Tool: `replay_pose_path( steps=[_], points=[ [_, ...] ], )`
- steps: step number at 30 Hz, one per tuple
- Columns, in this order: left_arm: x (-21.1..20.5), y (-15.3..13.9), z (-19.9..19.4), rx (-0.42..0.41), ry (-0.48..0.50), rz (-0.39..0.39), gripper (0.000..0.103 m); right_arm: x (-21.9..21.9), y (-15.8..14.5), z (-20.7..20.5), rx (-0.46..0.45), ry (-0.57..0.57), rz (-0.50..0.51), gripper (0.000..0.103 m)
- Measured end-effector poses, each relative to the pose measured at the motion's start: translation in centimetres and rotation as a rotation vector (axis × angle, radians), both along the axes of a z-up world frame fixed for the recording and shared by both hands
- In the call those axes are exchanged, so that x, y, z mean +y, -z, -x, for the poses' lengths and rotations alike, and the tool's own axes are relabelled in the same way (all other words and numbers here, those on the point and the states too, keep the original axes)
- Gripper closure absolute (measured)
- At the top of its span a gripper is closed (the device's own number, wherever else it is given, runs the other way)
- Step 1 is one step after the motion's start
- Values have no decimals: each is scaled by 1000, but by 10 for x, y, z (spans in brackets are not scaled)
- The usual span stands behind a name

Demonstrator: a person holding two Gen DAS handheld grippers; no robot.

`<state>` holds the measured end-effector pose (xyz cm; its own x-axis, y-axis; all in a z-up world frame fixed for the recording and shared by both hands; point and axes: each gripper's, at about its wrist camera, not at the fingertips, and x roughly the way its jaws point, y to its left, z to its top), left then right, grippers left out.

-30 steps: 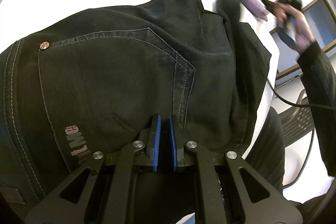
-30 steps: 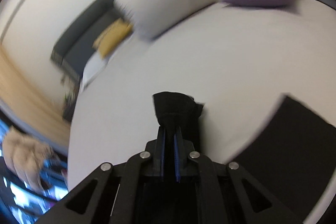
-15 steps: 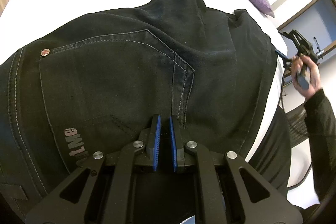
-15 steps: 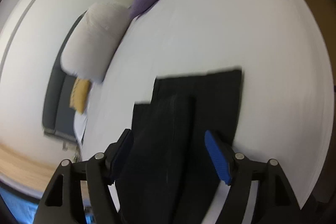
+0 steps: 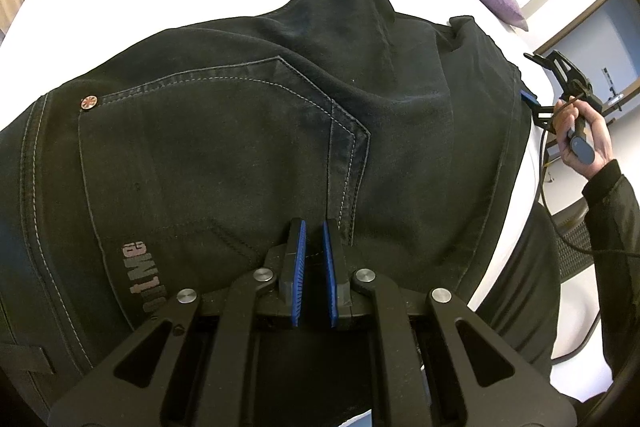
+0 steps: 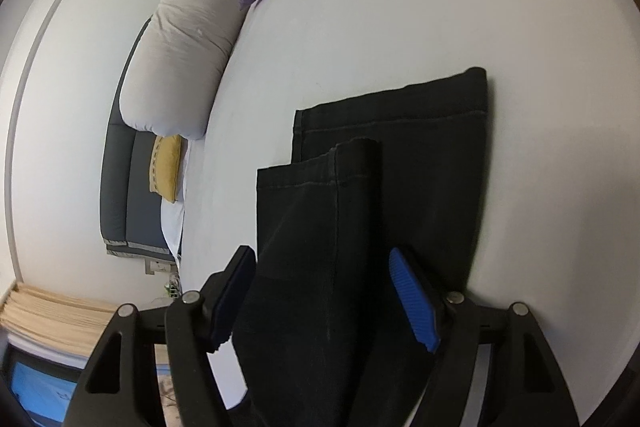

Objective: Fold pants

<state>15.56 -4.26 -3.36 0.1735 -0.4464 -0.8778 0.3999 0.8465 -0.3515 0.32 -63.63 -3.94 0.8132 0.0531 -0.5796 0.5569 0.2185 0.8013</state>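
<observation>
Black denim pants (image 5: 248,131) lie on a white bed (image 6: 400,7), legs doubled one over the other, hems staggered; folding the length looks left to do. The left gripper (image 5: 313,251) is pinched nearly closed at the stitched back pocket (image 5: 208,147). The right gripper (image 6: 320,291) hangs spread wide over the legs, empty.

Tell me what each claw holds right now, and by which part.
Left claw is shut over the pants near the back pocket; any pinch is hidden. Right claw is open, holding nothing.
</observation>
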Motion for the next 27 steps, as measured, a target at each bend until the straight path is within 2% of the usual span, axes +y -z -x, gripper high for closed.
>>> replay_pose_path(
  steps=[1, 3, 7, 8, 11, 14, 15, 20, 24, 27],
  points=[
    [1, 0, 0, 0, 1, 0, 94, -1, 0, -2, -14, -3, -12, 34],
    [0, 0, 0, 0, 1, 1, 94, -2, 4, -7, -32, -20, -44, 46],
    [1, 0, 1, 1, 0, 2, 94, -3, 8, -19, -43, -45, -53, 48],
    [1, 0, 1, 1, -1, 1, 94, -4, 11, -23, -40, -50, -63, 51],
    [0, 0, 1, 1, 1, -4, 94, -12, 19, -34, -24, -51, -75, 67],
    [0, -1, 1, 3, -2, -5, 94, -20, 25, -42, 3, -57, -56, 94],
    [-1, -1, 1, 3, -2, -6, 94, -23, 28, -42, 1, -53, -61, 97],
    [-3, -2, -3, 21, -2, -16, 94, -25, 13, -27, -12, -8, 44, 100],
    [-8, -5, -4, 23, -3, -28, 94, -29, 7, 2, -12, 78, 76, 100],
    [-12, -6, -3, 17, -1, -24, 94, -32, 14, 23, -5, 118, 84, 100]
  ],
)
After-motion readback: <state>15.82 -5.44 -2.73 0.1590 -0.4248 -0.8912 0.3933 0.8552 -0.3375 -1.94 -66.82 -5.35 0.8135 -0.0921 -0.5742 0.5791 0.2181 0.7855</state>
